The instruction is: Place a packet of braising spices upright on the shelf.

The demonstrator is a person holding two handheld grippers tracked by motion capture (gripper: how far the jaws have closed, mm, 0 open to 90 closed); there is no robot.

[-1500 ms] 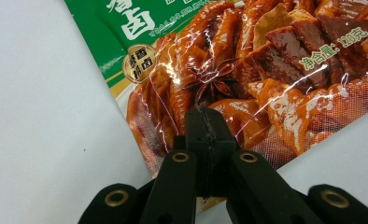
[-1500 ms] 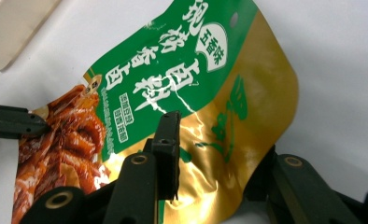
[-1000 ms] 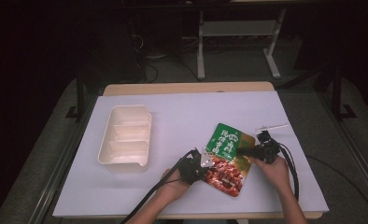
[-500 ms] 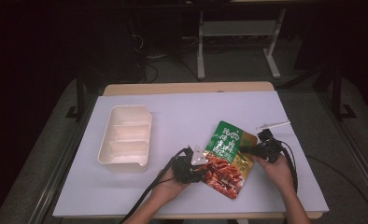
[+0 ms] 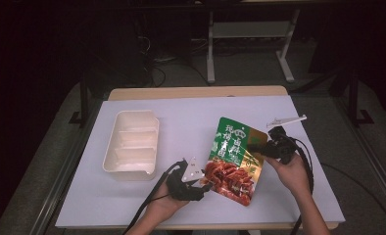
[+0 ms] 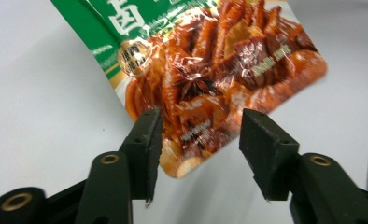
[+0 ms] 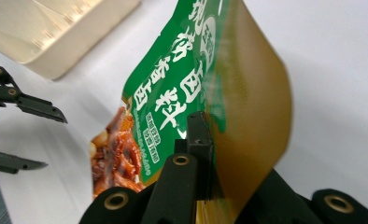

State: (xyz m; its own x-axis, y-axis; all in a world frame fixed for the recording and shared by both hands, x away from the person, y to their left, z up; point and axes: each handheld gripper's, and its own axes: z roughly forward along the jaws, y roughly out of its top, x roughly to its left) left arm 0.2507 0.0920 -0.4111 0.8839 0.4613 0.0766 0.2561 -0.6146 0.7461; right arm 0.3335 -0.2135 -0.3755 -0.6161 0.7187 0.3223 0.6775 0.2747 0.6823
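Green-and-red snack pouch [image 5: 235, 159] right of frame centre in high view, lifted off white table cover [image 5: 191, 117] on its right edge. Right gripper [image 5: 259, 147] clamped on pouch's edge — jaws pinched together over foil. Left gripper [image 5: 205, 185] released, jaws spread around pouch's lower corner, not touching. Cream compartment tray [image 5: 132, 147] at centre left.

Left tool [image 5: 206, 185] agape — right tool [image 5: 253, 147] (clamped)

Left gripper [image 6: 198, 140] with black jaws parted, glossy food pouch [image 6: 210, 70] printed with reddish braised meat, its lower corner between them, white worktop [image 6: 42, 107] beneath
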